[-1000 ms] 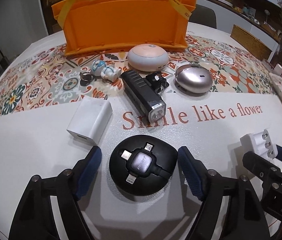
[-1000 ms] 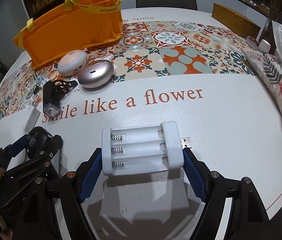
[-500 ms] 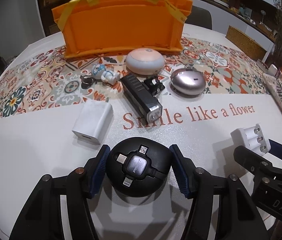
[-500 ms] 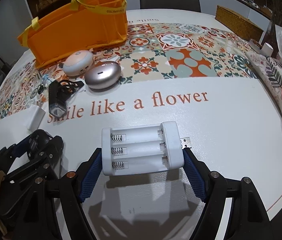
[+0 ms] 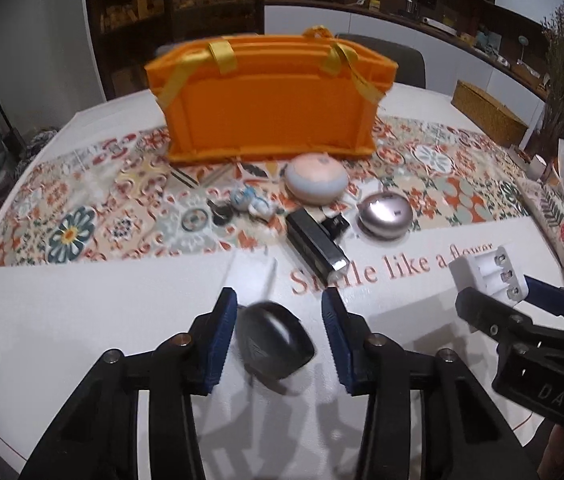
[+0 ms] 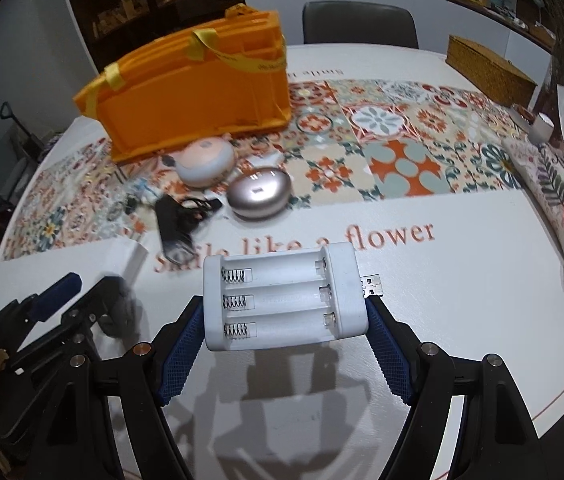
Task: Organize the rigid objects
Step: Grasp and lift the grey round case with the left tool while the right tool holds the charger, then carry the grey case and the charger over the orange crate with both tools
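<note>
The left claw (image 5: 280,316) has just been closing with the black puck (image 5: 274,344) between its jaws. The puck is blurred and tilted, low between the pads, with what looks like a gap on its right side, so I cannot tell whether it is truly pinched. The main risk is that this smooth round shell squirts out and drops to the counter (image 5: 82,320), landing on or beside the white adapter (image 5: 250,276) just ahead.

The right claw (image 6: 285,308) is clenched on the white charger (image 6: 282,292), which hangs clear of the counter over its own shadow. The pads grip only its short ends near the rear, so a jolt could pivot it, and the USB plug sticks out where it may snag.

Farther off stands the tote (image 5: 270,112). Two claws arriving together may collide at its narrow pockets or tip it.
</note>
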The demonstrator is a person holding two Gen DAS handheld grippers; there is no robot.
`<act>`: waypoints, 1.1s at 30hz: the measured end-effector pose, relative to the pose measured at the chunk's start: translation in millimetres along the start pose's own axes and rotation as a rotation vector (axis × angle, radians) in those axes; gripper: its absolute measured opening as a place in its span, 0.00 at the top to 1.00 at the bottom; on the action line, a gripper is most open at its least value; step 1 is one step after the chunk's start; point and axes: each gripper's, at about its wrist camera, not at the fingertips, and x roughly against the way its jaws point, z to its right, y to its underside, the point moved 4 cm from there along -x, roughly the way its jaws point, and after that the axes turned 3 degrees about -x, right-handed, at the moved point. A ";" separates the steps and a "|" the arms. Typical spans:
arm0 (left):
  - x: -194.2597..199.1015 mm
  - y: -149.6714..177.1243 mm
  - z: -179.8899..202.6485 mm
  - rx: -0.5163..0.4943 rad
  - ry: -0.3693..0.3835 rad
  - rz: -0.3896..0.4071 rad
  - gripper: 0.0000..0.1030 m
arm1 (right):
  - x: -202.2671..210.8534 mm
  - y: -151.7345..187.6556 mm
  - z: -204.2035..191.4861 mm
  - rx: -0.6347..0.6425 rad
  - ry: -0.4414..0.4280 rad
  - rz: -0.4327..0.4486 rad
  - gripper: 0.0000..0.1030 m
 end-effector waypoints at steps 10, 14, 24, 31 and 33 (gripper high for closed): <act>2.3 11.2 -5.7 0.004 0.019 0.000 0.58 | -1.7 1.0 -13.9 0.020 -0.010 -0.018 0.25; -3.8 22.7 -4.8 0.002 0.016 -0.008 0.57 | -7.9 8.7 -13.8 0.022 0.000 -0.031 0.25; -30.3 44.3 -2.4 -0.023 -0.023 -0.043 0.50 | -24.1 27.4 -4.0 0.020 0.024 -0.081 0.25; -36.2 42.5 0.4 -0.038 -0.040 -0.032 0.44 | -27.3 27.6 -6.1 0.035 0.020 -0.083 0.25; -36.9 41.3 0.0 -0.030 -0.042 -0.034 0.43 | -28.1 26.6 -7.1 0.038 0.017 -0.083 0.25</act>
